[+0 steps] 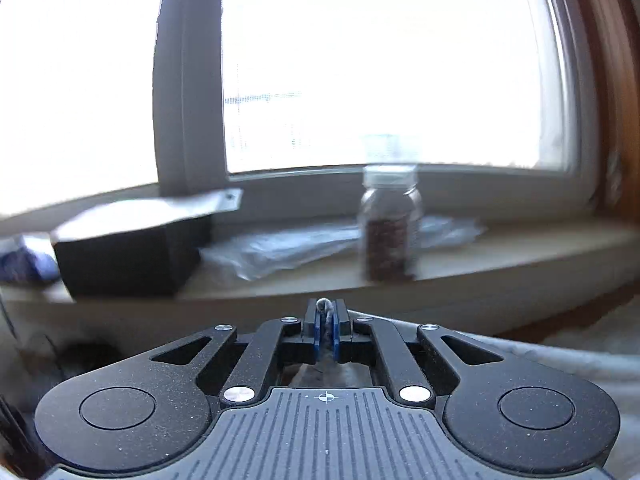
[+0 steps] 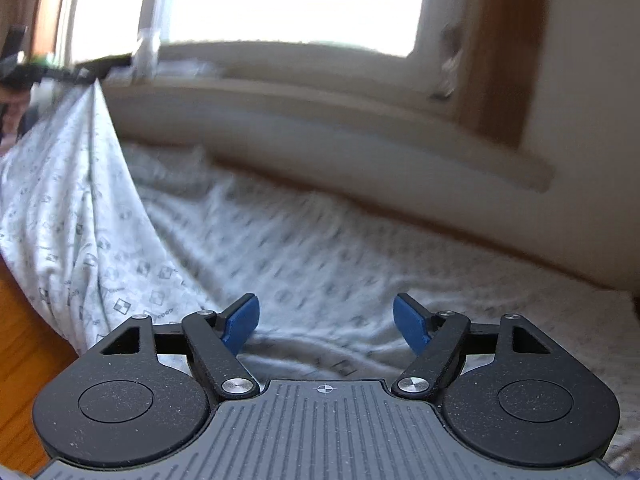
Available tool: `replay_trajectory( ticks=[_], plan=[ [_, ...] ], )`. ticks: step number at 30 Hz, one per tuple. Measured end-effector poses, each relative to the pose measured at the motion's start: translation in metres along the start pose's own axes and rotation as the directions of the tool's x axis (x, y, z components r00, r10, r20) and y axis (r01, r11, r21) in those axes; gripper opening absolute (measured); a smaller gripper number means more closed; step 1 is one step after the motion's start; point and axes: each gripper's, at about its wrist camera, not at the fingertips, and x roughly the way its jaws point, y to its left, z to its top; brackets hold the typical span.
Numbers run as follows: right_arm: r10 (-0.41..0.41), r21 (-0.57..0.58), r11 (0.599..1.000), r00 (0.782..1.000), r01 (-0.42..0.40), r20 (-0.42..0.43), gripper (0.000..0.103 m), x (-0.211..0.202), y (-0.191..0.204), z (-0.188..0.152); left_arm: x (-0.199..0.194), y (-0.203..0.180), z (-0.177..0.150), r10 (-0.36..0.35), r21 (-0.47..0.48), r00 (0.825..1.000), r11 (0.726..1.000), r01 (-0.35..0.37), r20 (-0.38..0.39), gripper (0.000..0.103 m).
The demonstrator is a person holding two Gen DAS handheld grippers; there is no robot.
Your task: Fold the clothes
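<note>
A white garment (image 2: pixel 304 248) with a small dark diamond print lies spread out below the window sill in the right wrist view. Its left part rises in a taut sheet (image 2: pixel 68 184) to a peak at the upper left. My left gripper (image 1: pixel 327 322) is shut on a pinch of that cloth; a grey tuft (image 1: pixel 323 305) sticks up between its blue pads. My right gripper (image 2: pixel 325 322) hovers just above the flat part of the garment, open, its blue pads wide apart with nothing between them.
A window sill (image 1: pixel 500 256) runs ahead of the left gripper. On it stand a clear jar (image 1: pixel 390 224) with dark contents, a black box (image 1: pixel 128 252) and a crumpled plastic bag (image 1: pixel 276 248). A wooden surface (image 2: pixel 24 344) shows at the left. A person (image 2: pixel 12 108) is at the far left edge.
</note>
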Motion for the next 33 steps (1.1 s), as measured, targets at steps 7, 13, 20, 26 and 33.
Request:
replay_trajectory(
  ticks=[7,13,20,26,33],
  plan=[
    [-0.027,0.017,1.000,0.997,0.026,0.074,0.074,-0.033,-0.009,0.008,0.017,-0.016,-0.036,0.011,0.033,0.986,0.999,-0.006,-0.168,0.044],
    [-0.008,-0.003,1.000,1.000,0.008,-0.013,0.070,-0.040,-0.017,-0.006,-0.017,-0.057,-0.032,-0.086,0.070,0.987,0.993,0.097,-0.138,0.047],
    [0.006,-0.027,1.000,0.997,-0.008,-0.075,0.066,-0.068,-0.006,-0.025,-0.038,-0.129,-0.039,-0.261,0.121,0.956,0.953,0.277,-0.132,0.060],
    [0.038,-0.012,0.999,0.993,-0.039,-0.111,0.058,-0.086,0.004,-0.041,-0.021,-0.158,-0.046,-0.306,0.130,0.941,0.937,0.325,-0.143,0.060],
    [0.044,0.002,0.999,0.991,-0.044,-0.126,0.030,-0.086,0.002,-0.053,-0.023,-0.152,-0.047,-0.312,0.112,0.941,0.939,0.326,-0.127,0.060]
  ],
)
